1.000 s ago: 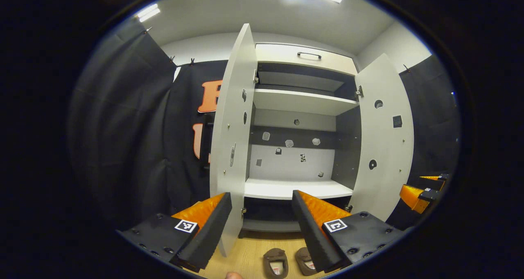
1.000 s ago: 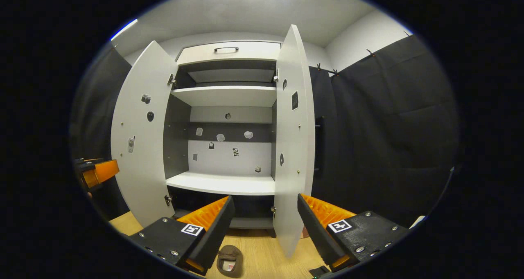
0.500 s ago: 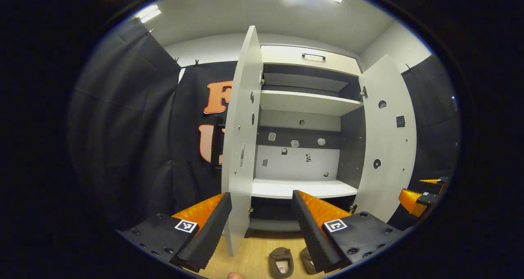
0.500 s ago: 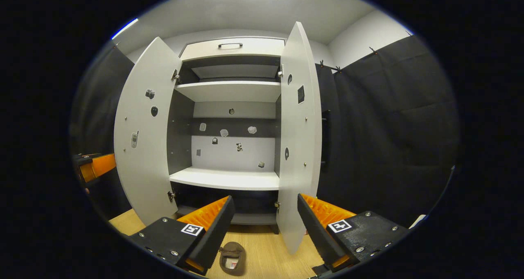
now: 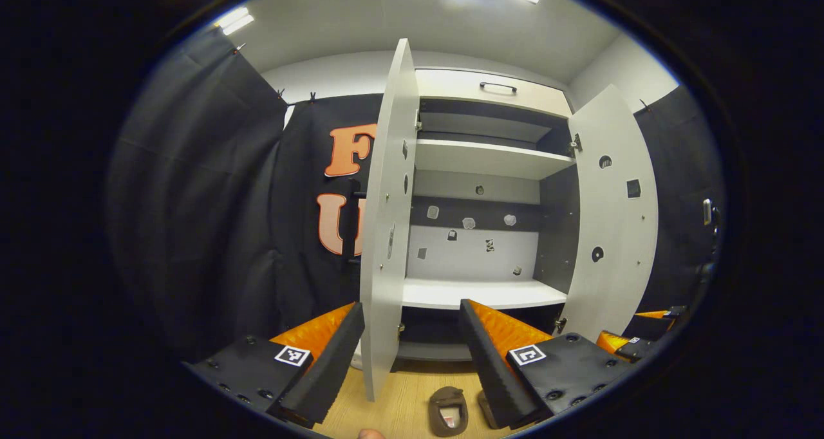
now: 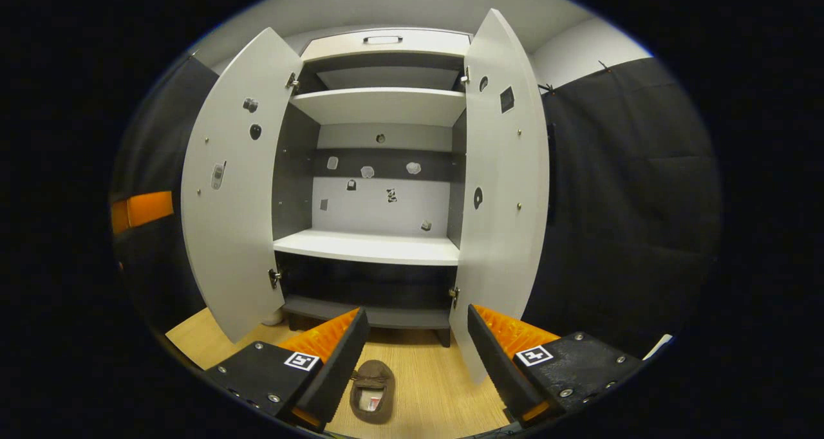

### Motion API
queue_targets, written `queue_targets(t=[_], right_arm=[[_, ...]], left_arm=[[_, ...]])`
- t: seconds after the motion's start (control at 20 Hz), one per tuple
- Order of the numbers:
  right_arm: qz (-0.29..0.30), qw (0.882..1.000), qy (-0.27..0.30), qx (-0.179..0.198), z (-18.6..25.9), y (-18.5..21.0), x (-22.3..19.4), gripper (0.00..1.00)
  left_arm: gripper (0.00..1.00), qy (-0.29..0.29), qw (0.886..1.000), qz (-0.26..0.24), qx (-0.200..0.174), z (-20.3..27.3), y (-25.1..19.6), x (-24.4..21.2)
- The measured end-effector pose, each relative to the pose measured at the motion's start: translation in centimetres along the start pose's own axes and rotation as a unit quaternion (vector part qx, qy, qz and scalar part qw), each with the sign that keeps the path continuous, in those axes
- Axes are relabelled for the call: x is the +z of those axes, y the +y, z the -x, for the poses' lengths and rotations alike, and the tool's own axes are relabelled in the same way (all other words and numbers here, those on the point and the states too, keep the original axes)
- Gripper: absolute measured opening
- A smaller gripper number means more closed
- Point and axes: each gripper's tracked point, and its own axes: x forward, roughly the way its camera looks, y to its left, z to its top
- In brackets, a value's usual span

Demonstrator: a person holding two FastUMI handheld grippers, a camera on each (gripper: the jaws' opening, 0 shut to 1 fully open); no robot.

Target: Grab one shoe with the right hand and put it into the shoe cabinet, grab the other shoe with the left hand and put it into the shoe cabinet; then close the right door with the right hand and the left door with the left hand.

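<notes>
Below right claw [image 6: 412, 355], shoe [image 6: 371, 391], floor

A white shoe cabinet [image 6: 373, 246] with dark grey inner walls was shown; brown shoes [image 6: 371, 391] lay on pale wood-grain floor [image 6: 438, 394].

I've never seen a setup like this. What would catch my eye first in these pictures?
Probably the tall white shoe cabinet straight ahead, both its doors swung wide and its shelves bare. Next, the brown slip-on shoe lying on the pale wooden floor just in front of it, between the open fingers of the right gripper. In the left gripper view, two such shoes sit on the floor by the open left gripper.
</notes>
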Motion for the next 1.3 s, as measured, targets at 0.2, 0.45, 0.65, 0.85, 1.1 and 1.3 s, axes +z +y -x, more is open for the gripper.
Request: queue_targets(t=[0.2, 0.45, 0.65, 0.85, 1.1, 1.3], right_arm=[[-0.009, 0.998, 0.054, 0.008, -2.3, 1.0, -6.1, 0.95], [-0.04, 0.987, 0.154, 0.021, -5.1, 2.2, -15.2, 0.95], [-0.055, 0.971, 0.23, 0.019, -6.6, 3.0, -22.2, 0.96], [-0.08, 0.951, 0.299, 0.011, -8.0, 3.4, -27.7, 0.9], [-0.083, 0.937, 0.34, 0.011, -9.7, 4.3, -31.0, 0.77], [-0.091, 0.929, 0.36, 0.007, -10.7, 4.7, -32.0, 0.56]], left_arm=[[0.96, 0.005, 1.0, -0.006, 0.006, 0.0, 0.8, -0.4], [0.94, 0.011, 1.0, -0.015, 0.011, 0.1, 1.6, -0.8], [0.96, 0.018, 1.0, -0.018, 0.013, 0.1, 1.9, -1.5], [0.96, 0.026, 0.999, -0.021, 0.015, -0.3, 2.5, -2.3], [0.94, 0.045, 0.999, -0.022, 0.022, -1.1, 3.5, -3.9], [0.96, 0.051, 0.998, -0.026, 0.027, -1.6, 4.1, -4.5]])
